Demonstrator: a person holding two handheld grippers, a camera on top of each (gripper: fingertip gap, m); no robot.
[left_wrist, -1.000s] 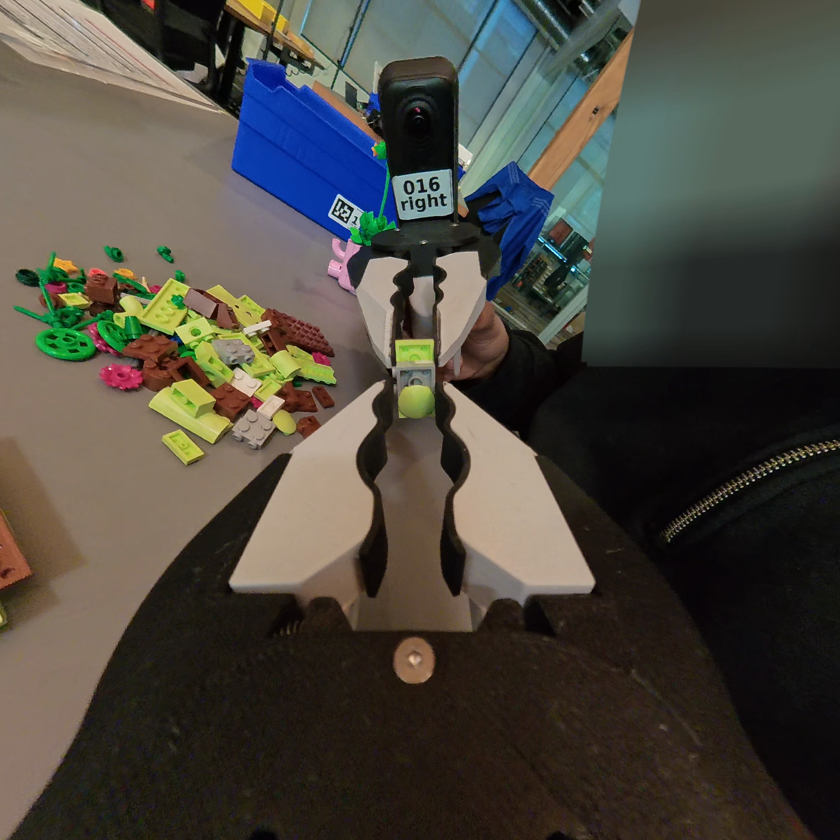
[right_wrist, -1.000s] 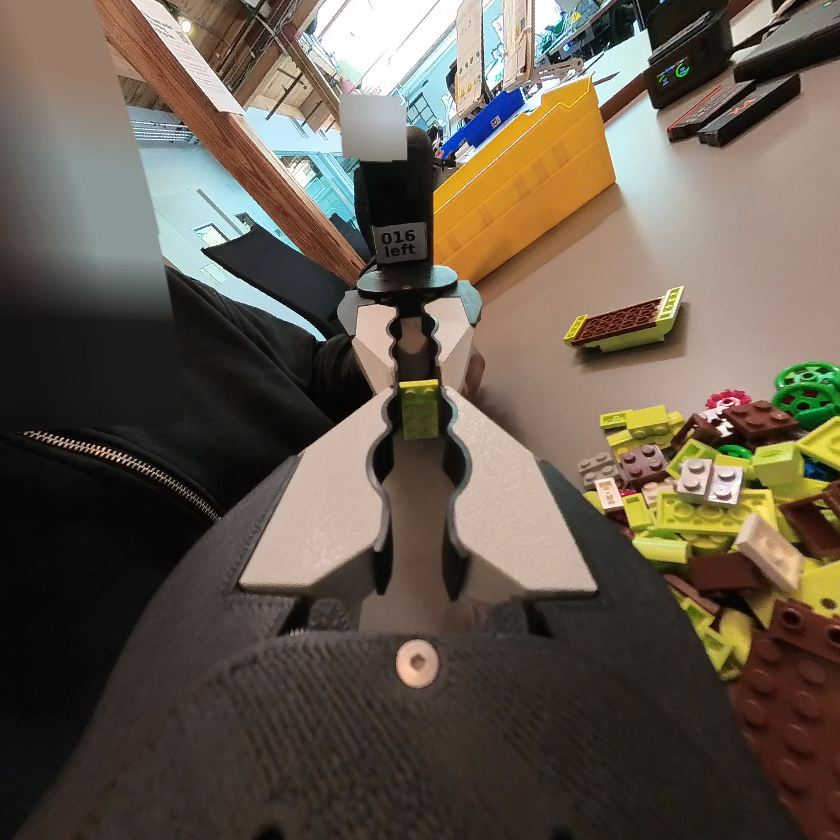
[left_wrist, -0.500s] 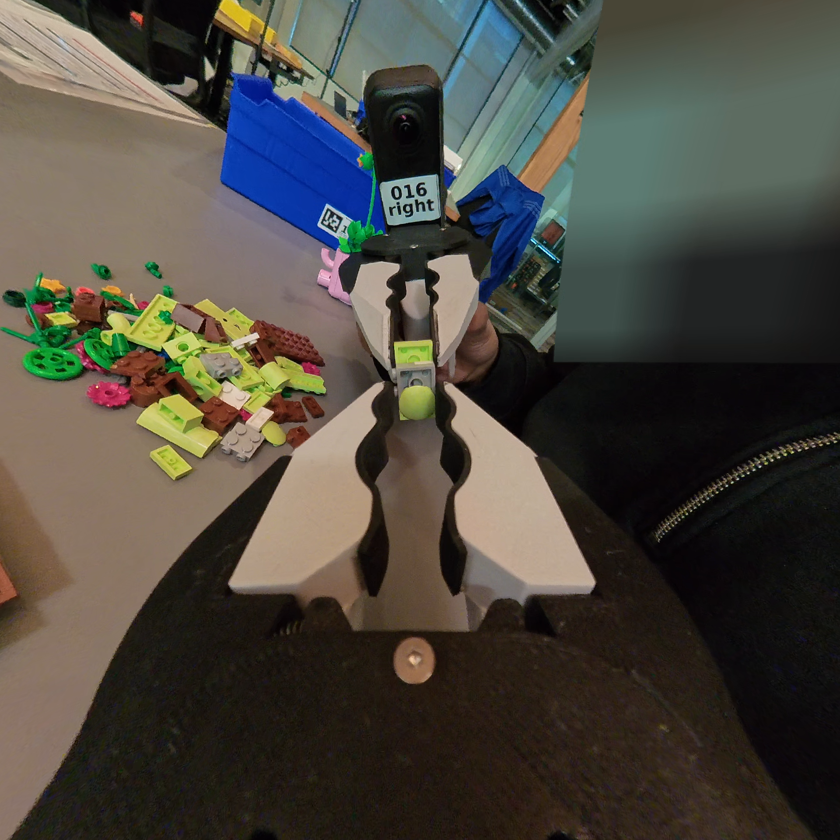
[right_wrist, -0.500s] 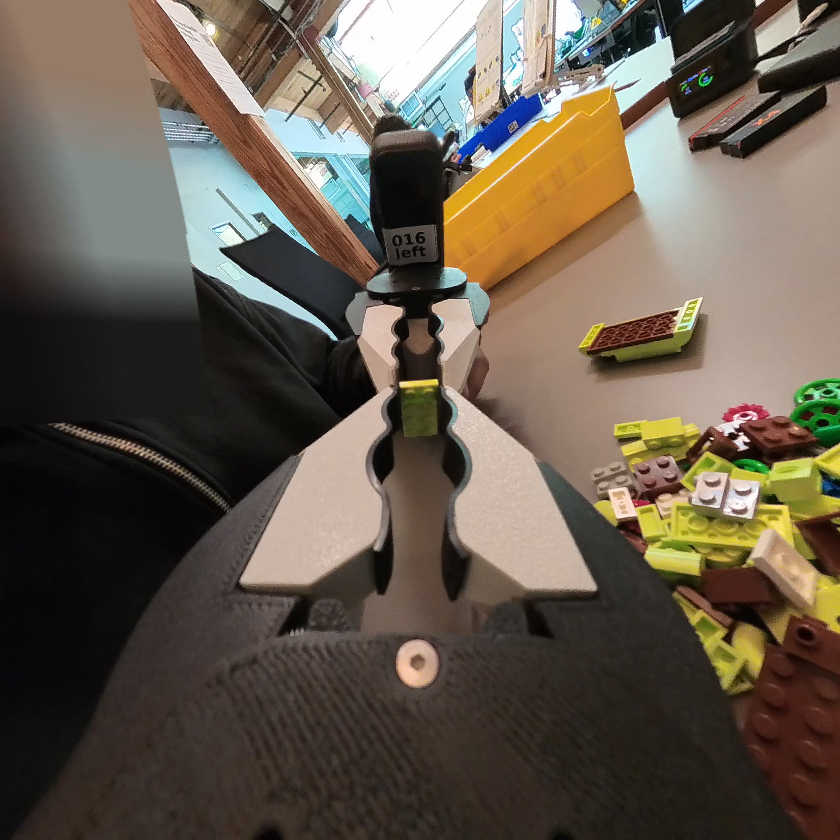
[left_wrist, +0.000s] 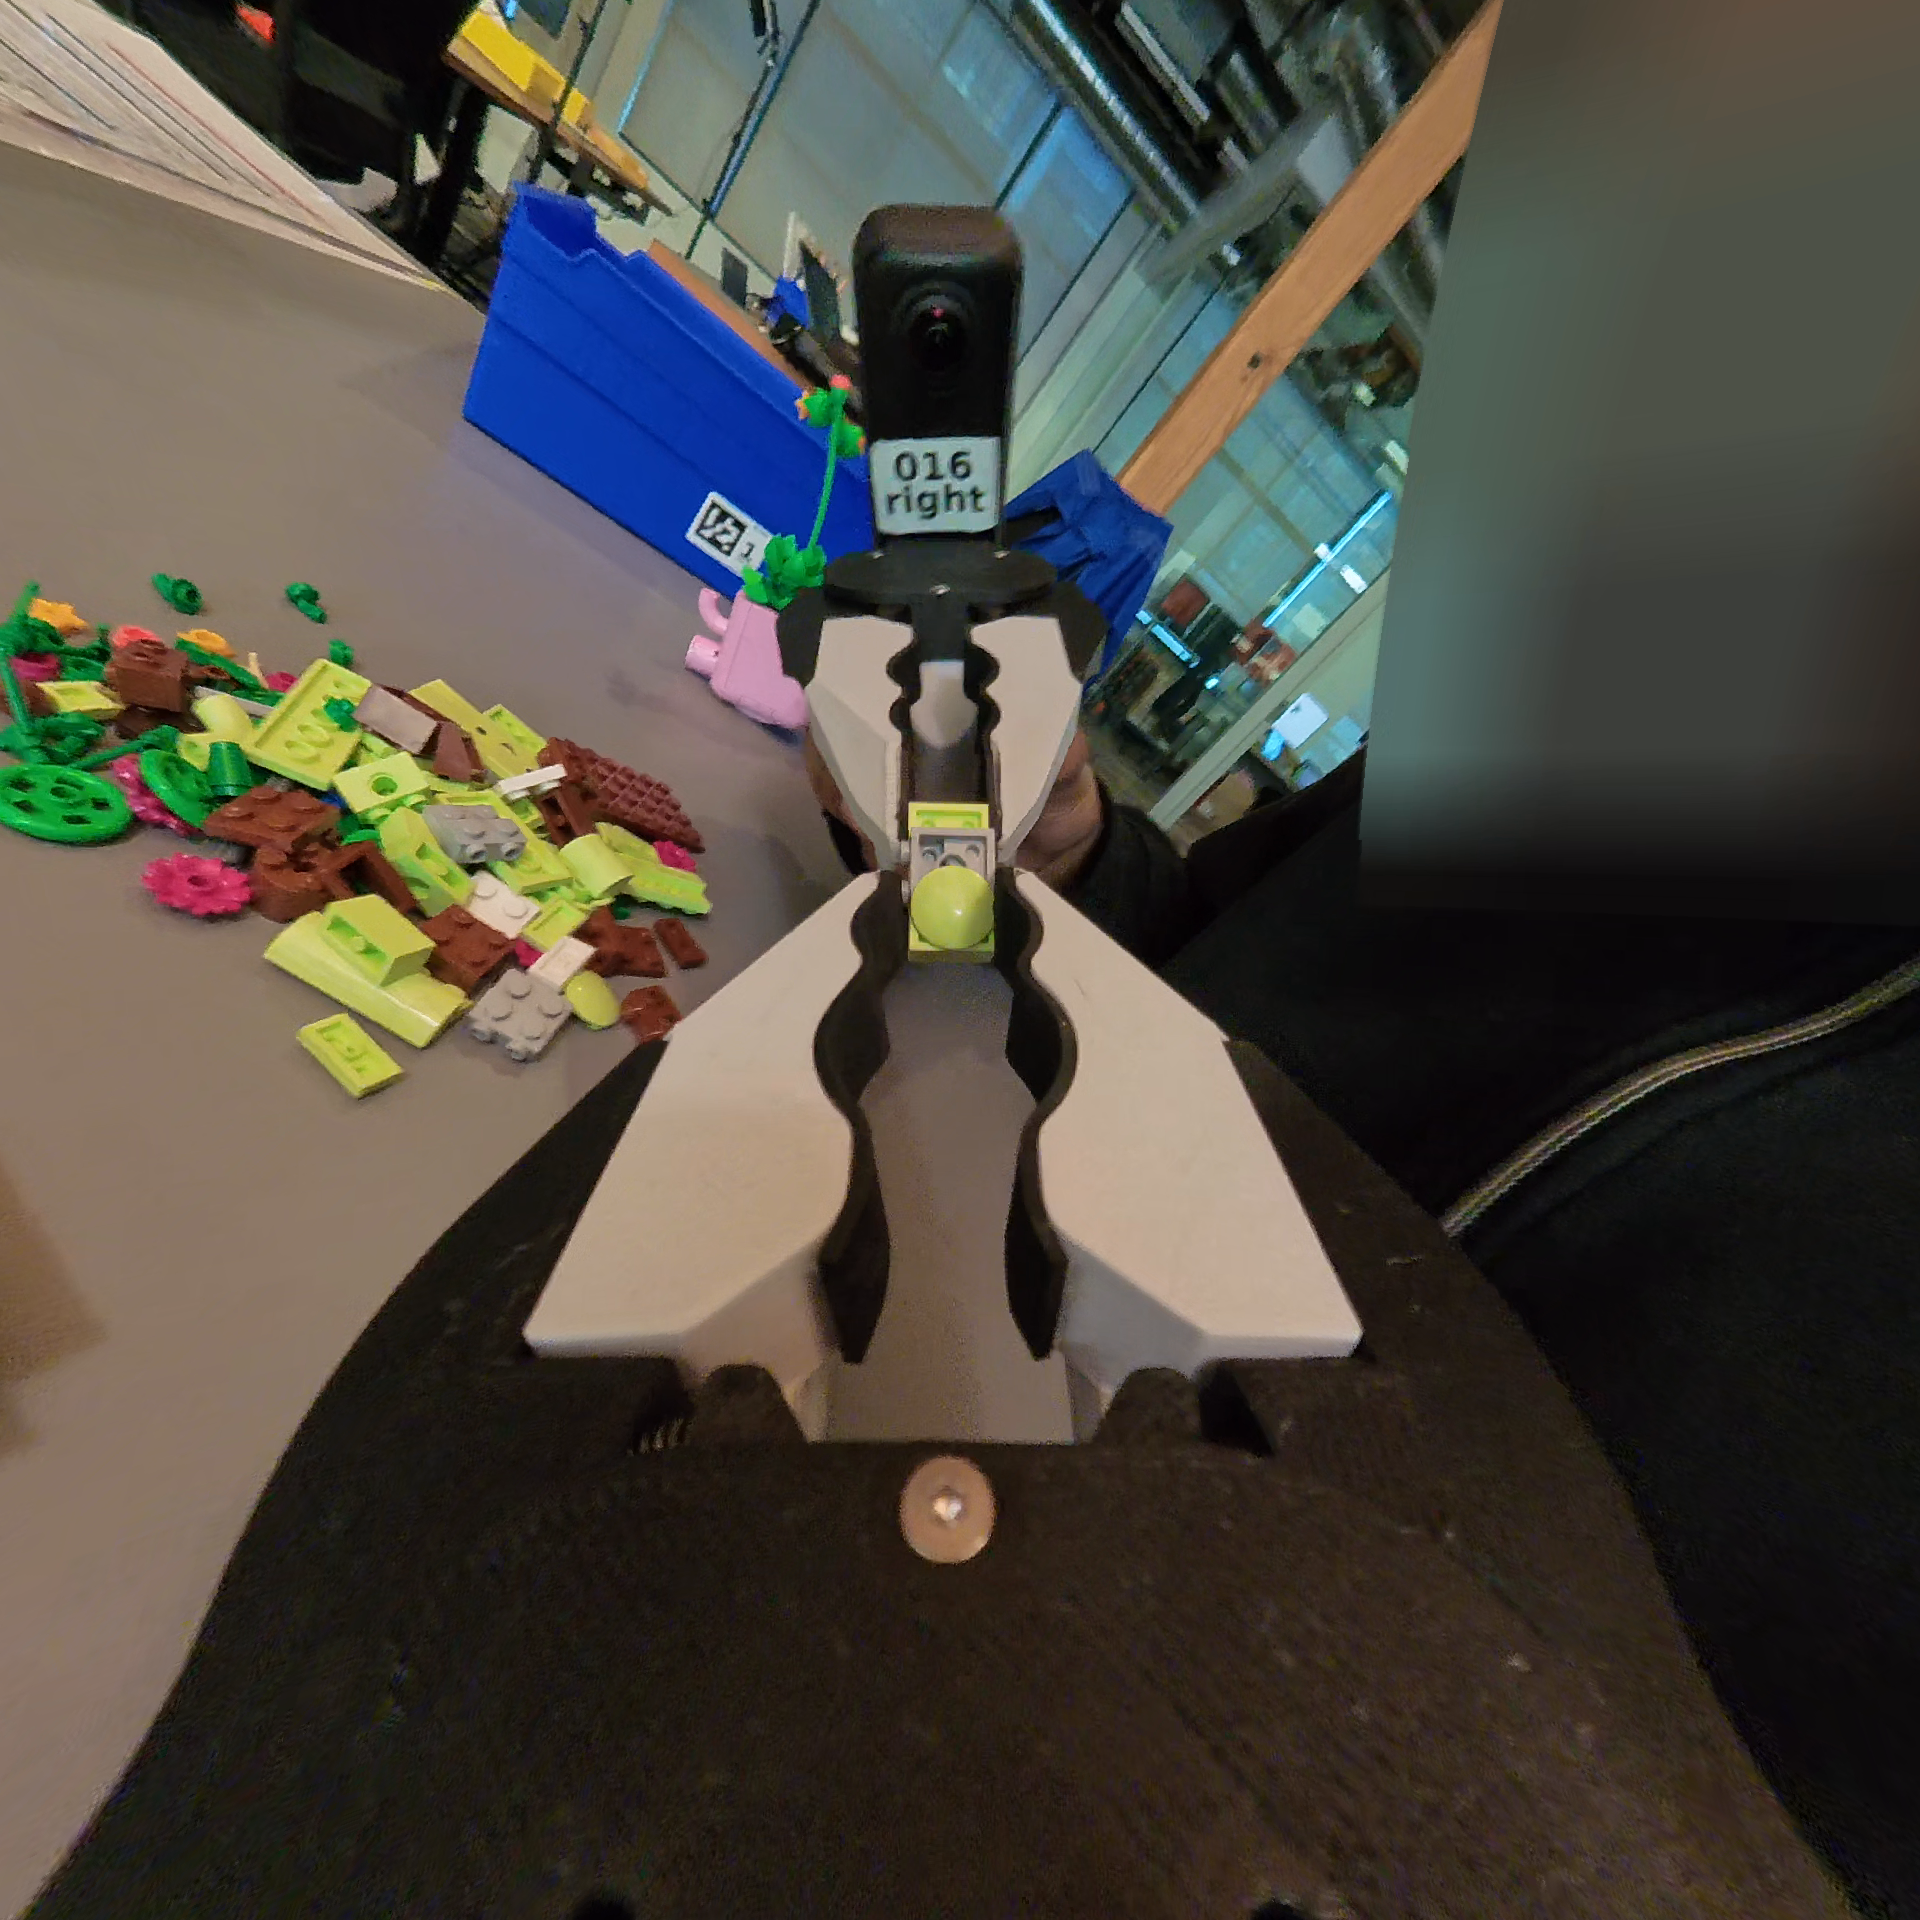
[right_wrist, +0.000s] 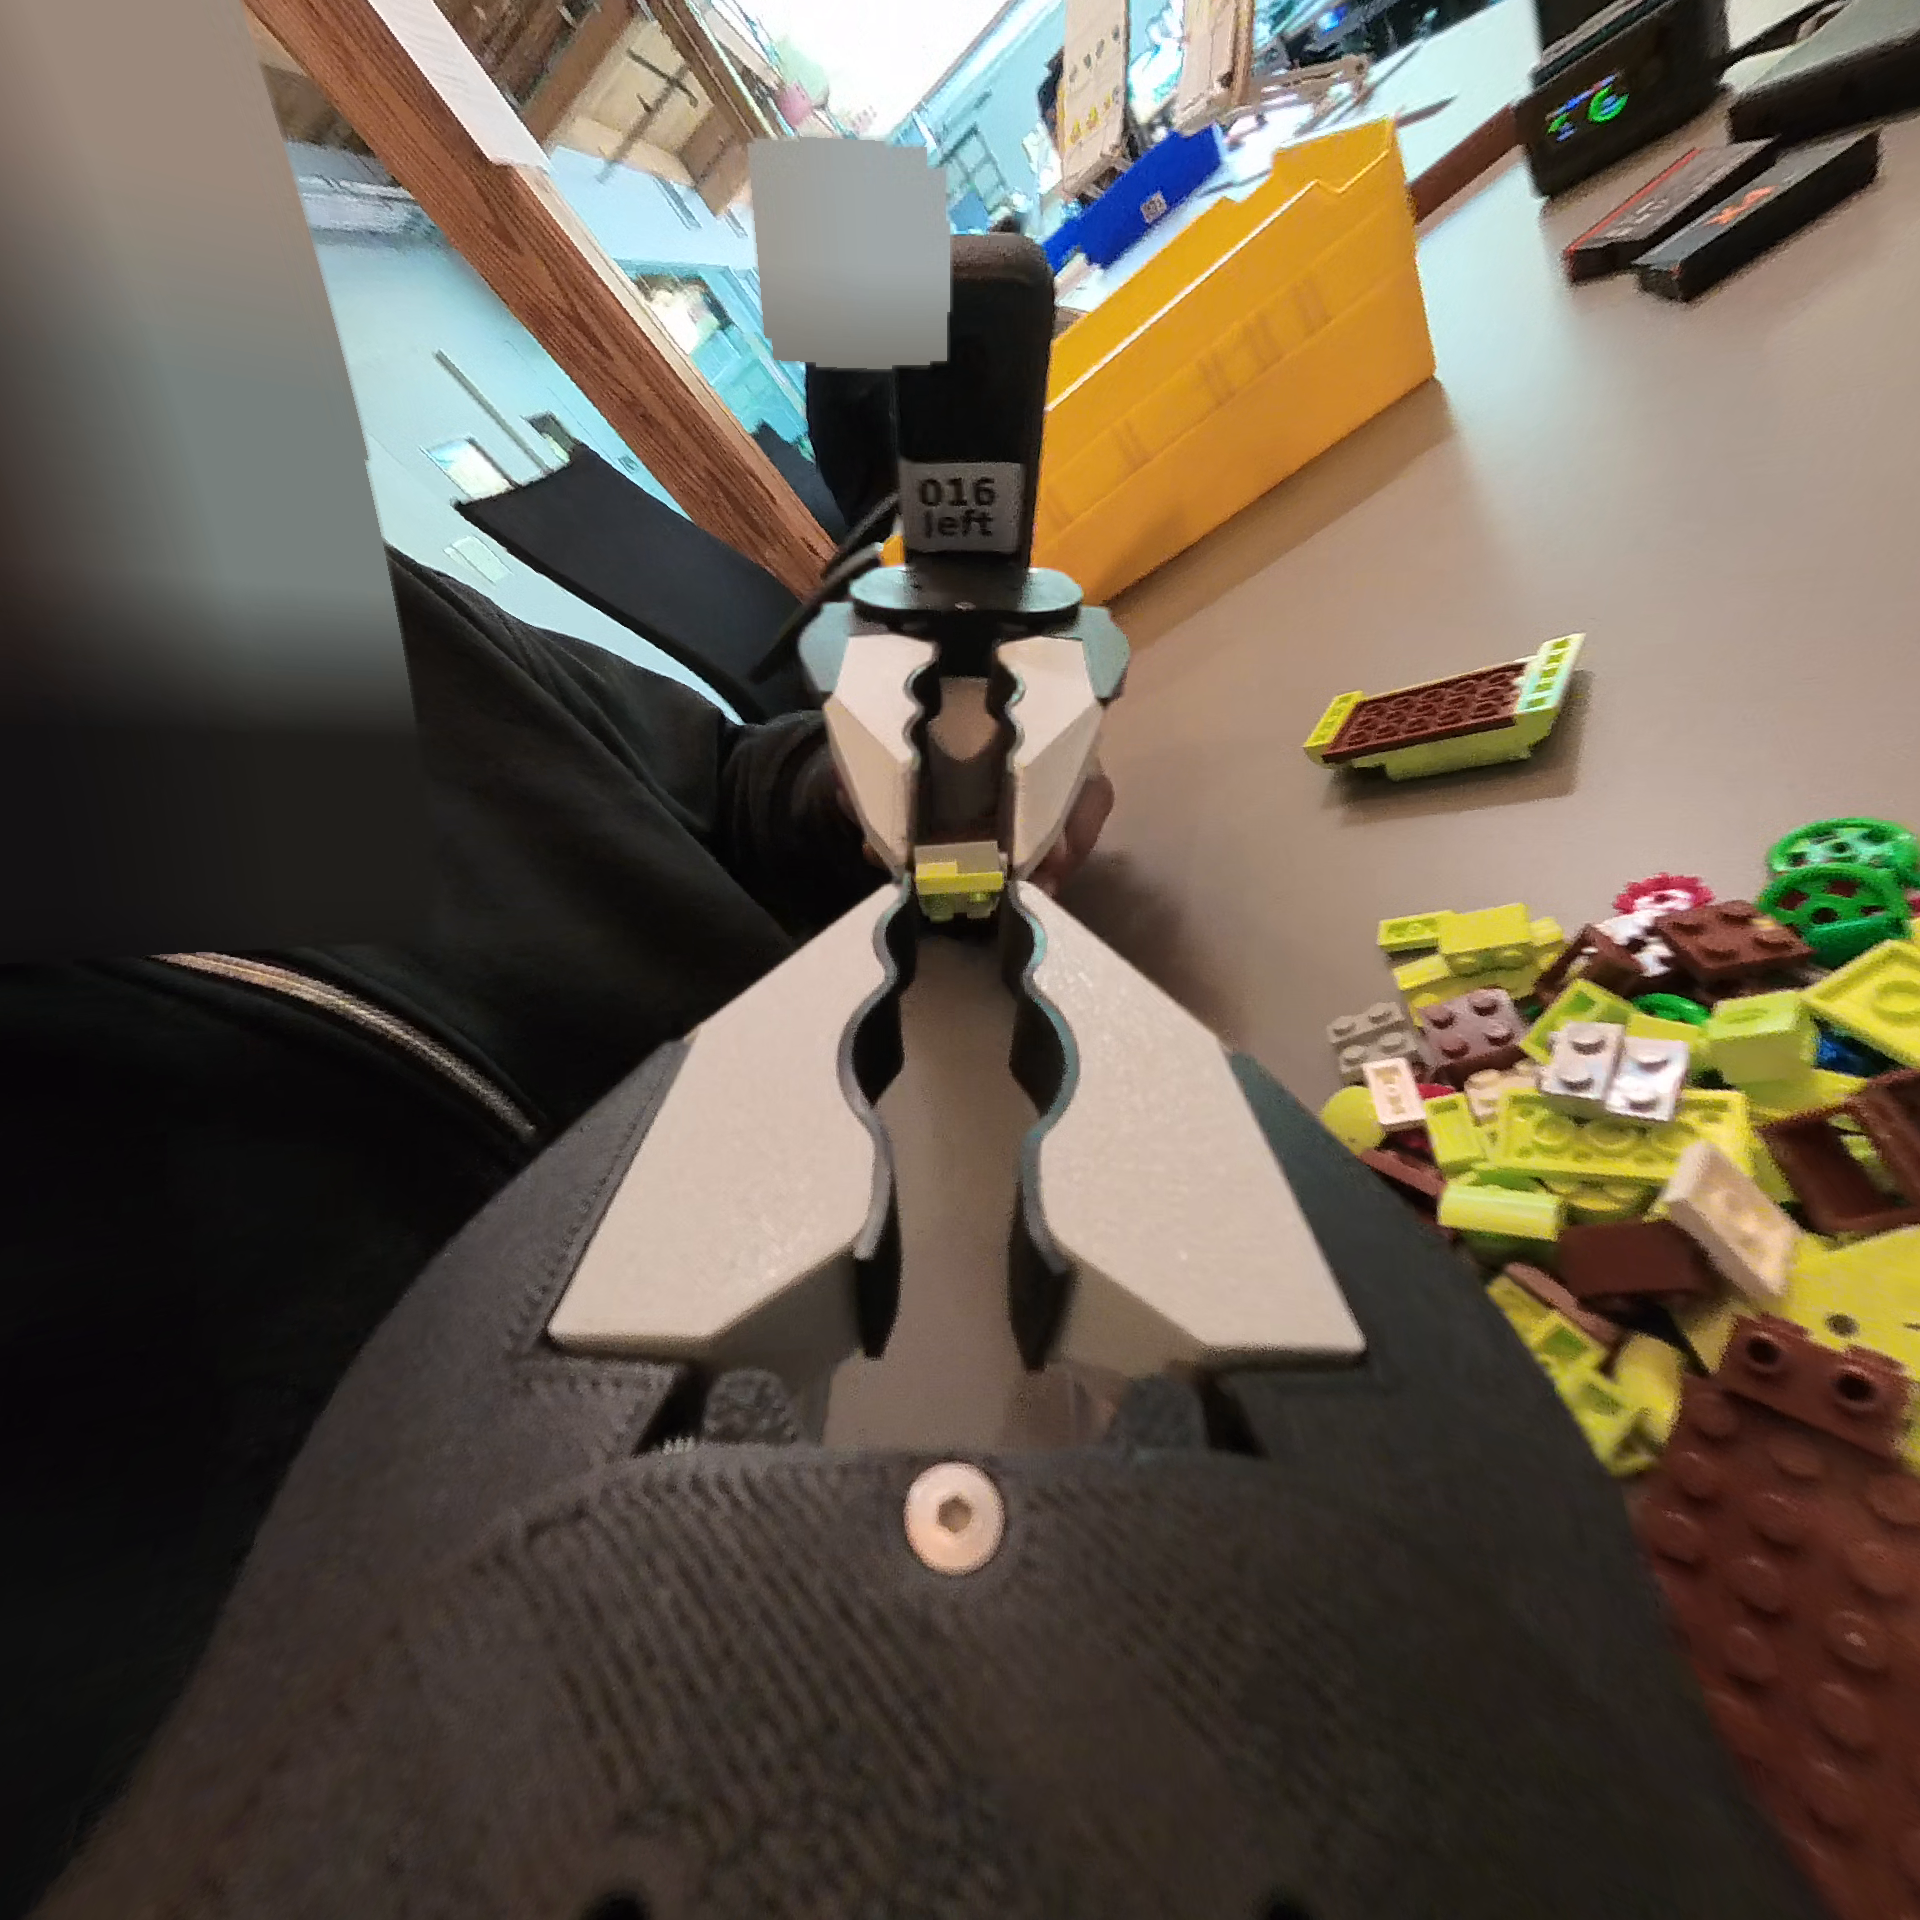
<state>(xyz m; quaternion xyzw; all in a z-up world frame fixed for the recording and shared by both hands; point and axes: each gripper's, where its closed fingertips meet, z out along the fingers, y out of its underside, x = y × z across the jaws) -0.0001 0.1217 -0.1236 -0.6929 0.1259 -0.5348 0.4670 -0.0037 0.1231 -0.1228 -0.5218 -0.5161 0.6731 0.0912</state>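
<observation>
Left wrist view: both tools' tips pinching lime-and-grey brick stack (left_wrist: 948, 891)

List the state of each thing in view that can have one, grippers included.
left gripper: shut on small brick assembly
right gripper: shut on small brick assembly
small brick assembly: held in the air between both grippers
brick pile: loose on grey table
blue bin: upright
yellow bin: upright, open top

A large workshop or lab hall: a grey table (left_wrist: 260, 436) strewn with toy bricks (left_wrist: 416, 831), blue bin (left_wrist: 644, 416) and yellow bin (right_wrist: 1236, 343) at its far edges, timber beams (left_wrist: 1299, 281), glass walls, more workbenches beyond.
</observation>
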